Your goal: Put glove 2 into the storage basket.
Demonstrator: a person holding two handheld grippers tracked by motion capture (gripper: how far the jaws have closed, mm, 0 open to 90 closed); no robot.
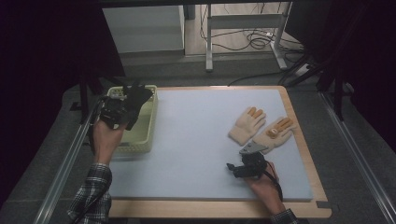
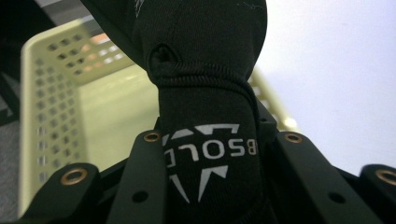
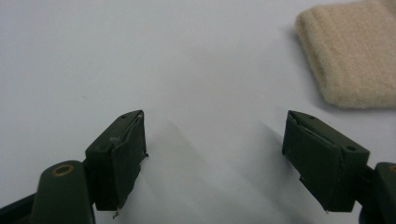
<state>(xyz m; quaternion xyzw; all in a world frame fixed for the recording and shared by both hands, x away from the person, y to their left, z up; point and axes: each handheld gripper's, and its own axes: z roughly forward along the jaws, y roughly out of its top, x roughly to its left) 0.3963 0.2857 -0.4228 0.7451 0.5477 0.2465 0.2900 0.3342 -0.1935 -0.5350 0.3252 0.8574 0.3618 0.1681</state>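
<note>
My left gripper is shut on a black glove and holds it over the pale yellow basket. In the left gripper view the black glove with white lettering stands between the jaws, above the basket. Two beige gloves with orange fingertips lie on the mat at the right, one left of the other. My right gripper stands open low over the mat, a little short of them. In the right gripper view a beige glove cuff lies ahead to the right of the gripper.
A light blue-grey mat covers a wooden table. The basket sits at the mat's left edge. Metal rails run along both sides of the table. Desk legs and cables lie on the floor beyond the far edge.
</note>
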